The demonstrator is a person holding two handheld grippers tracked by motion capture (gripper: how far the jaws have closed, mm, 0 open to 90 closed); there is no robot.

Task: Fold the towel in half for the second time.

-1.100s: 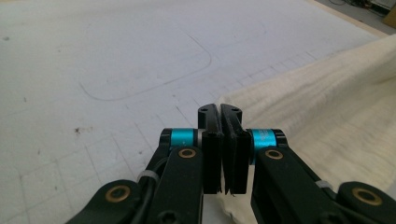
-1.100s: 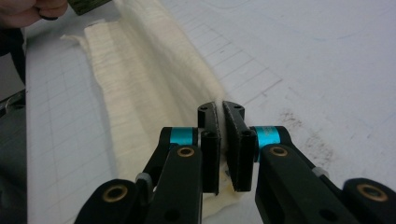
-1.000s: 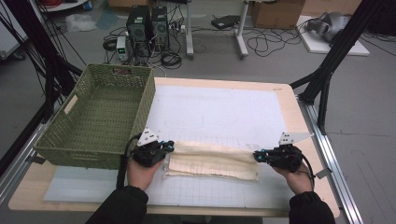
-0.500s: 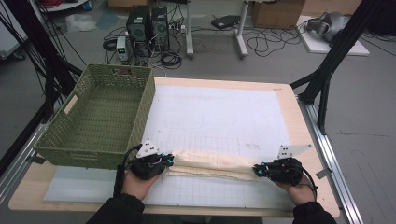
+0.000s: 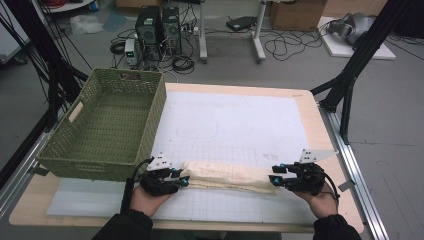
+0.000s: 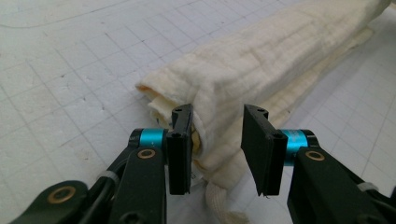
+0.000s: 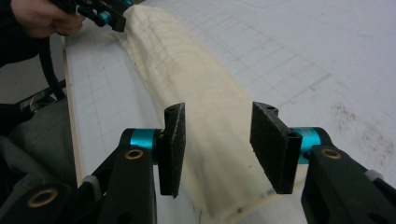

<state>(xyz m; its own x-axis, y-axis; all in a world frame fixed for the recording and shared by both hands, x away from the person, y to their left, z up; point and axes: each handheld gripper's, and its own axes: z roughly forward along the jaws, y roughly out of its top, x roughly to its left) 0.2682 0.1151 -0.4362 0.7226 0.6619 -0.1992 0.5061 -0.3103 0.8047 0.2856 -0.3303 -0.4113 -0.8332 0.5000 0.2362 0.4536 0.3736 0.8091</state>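
Note:
A cream quilted cloth (image 5: pixel 227 176), folded into a long narrow strip, lies across the near part of the white gridded mat (image 5: pixel 235 130). My left gripper (image 5: pixel 183 180) is at its left end and my right gripper (image 5: pixel 274 179) at its right end. In the left gripper view the jaws (image 6: pixel 218 113) have just been opening and stand apart, with the cloth's folded end (image 6: pixel 261 60) between them. In the right gripper view the jaws (image 7: pixel 219 110) have likewise just been opening, and the cloth (image 7: pixel 187 70) lies between and beneath the pads. Neither pair of pads squeezes the cloth.
A green woven basket (image 5: pixel 100 167) sits empty at the table's left, close to my left hand. The wooden table edge (image 5: pixel 330 150) runs along the right. Black frame legs, computers and cables stand on the floor beyond the table.
Both grippers drew the cloth's edge slightly toward the person, narrowing the fold. Their jaws, shut on the cloth before, now stand apart and the cloth rests on the mat.

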